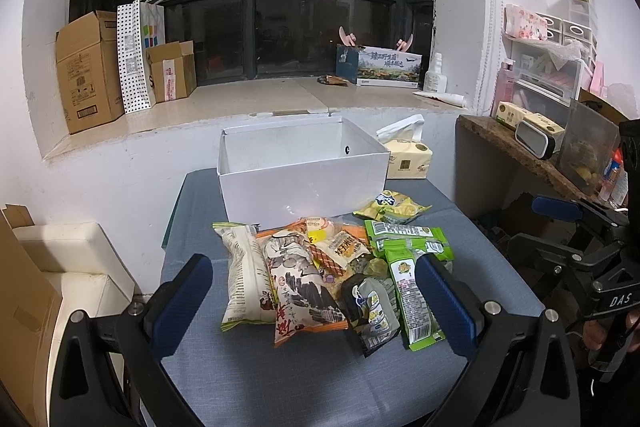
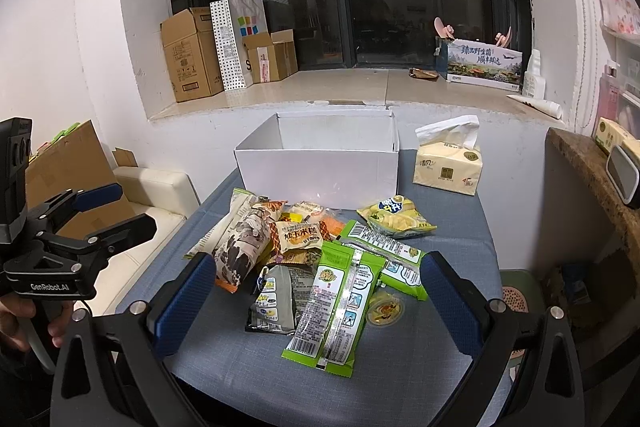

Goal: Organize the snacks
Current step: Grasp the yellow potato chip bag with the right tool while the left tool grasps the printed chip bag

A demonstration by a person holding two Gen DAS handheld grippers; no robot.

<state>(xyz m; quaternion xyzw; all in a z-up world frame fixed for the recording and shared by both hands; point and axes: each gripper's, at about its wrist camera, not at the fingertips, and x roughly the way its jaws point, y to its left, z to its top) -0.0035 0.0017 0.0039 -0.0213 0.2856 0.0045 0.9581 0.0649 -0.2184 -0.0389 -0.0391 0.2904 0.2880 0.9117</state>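
- Two hand-held grippers, left (image 1: 314,303) and right (image 2: 318,301), both wide, empty.
- Snack pile (image 2: 320,259) on tabletop (image 2: 400,367), before empty white box (image 2: 320,171).
- Step, judged: first pick pending; next needs closing on one packet.

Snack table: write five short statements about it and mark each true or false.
1. The white box holds several snacks. False: no snacks show inside it.
2. The snack pile lies on the table in front of the box. True.
3. The right gripper grips a green packet. False: its fingers stand wide apart, holding nothing.
4. A tissue pack stands beside the box. True.
5. The left gripper is open. True.
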